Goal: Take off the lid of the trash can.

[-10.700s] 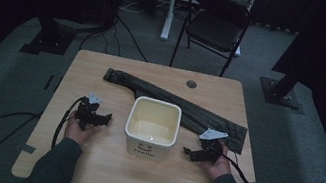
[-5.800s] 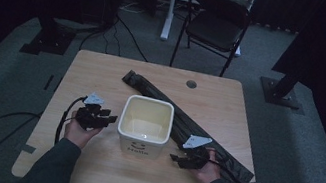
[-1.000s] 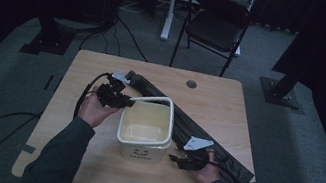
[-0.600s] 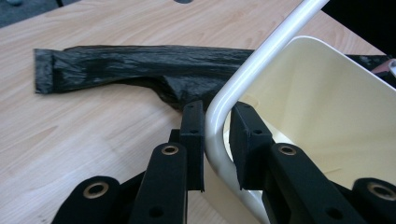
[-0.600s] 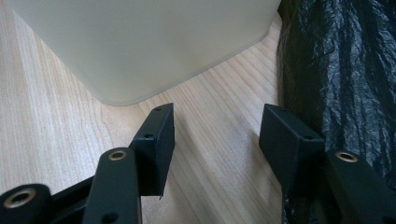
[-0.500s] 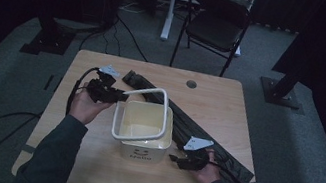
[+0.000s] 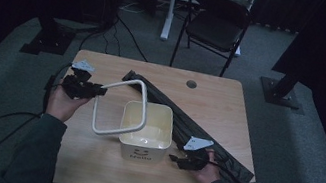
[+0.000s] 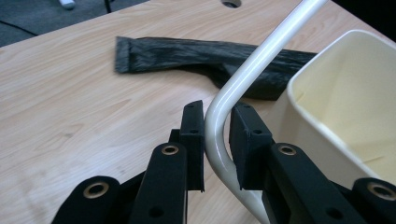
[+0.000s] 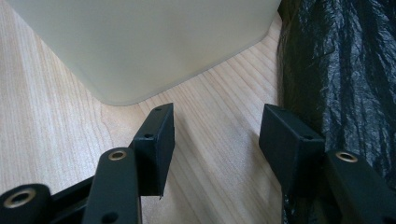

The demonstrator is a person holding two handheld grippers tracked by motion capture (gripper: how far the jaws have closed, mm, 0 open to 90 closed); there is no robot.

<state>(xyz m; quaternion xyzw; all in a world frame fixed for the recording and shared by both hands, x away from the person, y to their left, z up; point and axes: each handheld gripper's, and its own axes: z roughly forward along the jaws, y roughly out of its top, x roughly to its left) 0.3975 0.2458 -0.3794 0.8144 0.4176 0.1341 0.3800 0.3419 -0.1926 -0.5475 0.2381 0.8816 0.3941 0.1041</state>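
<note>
A cream square bin (image 7: 142, 153) marked "Hello" stands mid-table. Its white tubular rim ring (image 7: 123, 83) hangs tilted in the air left of the bin, one corner over the bin's near-left rim. My left gripper (image 7: 100, 90) is shut on the ring's corner; in the left gripper view the tube (image 8: 261, 51) runs up between the pads (image 8: 194, 140), beside the bin's wall (image 8: 299, 112). A folded black plastic bag (image 7: 195, 127) lies diagonally behind the bin. My right gripper (image 7: 173, 158) rests open on the table; its jaws (image 9: 215, 135) frame bare wood between bin (image 9: 154, 42) and bag (image 9: 341, 60).
A round cable hole (image 7: 191, 84) sits near the table's far edge. A black folding chair (image 7: 216, 24) stands beyond the table. Cables trail from both grippers off the near edge. Bare wood lies left of the bin under the ring.
My left gripper has carried the ring up off the bin and leftward; it now hangs tilted beside the bin. The bin and right gripper have stayed put.
</note>
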